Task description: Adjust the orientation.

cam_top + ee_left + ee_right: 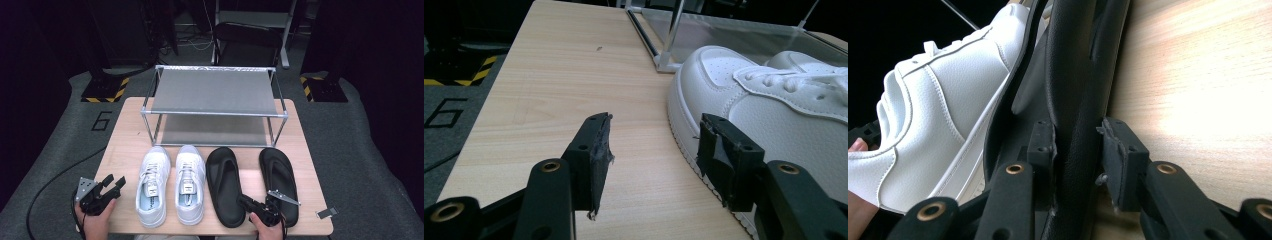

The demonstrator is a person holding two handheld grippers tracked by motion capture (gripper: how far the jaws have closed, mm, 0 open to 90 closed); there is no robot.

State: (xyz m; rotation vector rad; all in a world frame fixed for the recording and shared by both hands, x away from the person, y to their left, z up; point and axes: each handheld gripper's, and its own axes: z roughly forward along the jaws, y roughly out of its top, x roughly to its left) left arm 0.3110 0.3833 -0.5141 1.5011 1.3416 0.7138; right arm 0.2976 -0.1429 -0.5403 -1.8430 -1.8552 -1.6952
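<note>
Two black sandals lie at the table's front right. My right gripper sits at the heel of the left sandal, between it and the right sandal. In the right gripper view the gripper is shut on that sandal's side rim, a pad on each face. Two white sneakers stand left of the sandals. My left gripper rests at the front left corner. In the left gripper view it is open over bare wood, its right jaw close beside the left sneaker.
A two-tier metal shoe rack with grey shelves stands at the back of the wooden table, just behind the shoes' toes. Bare wood lies left of the sneakers. Beyond the table are a grey floor and dark equipment.
</note>
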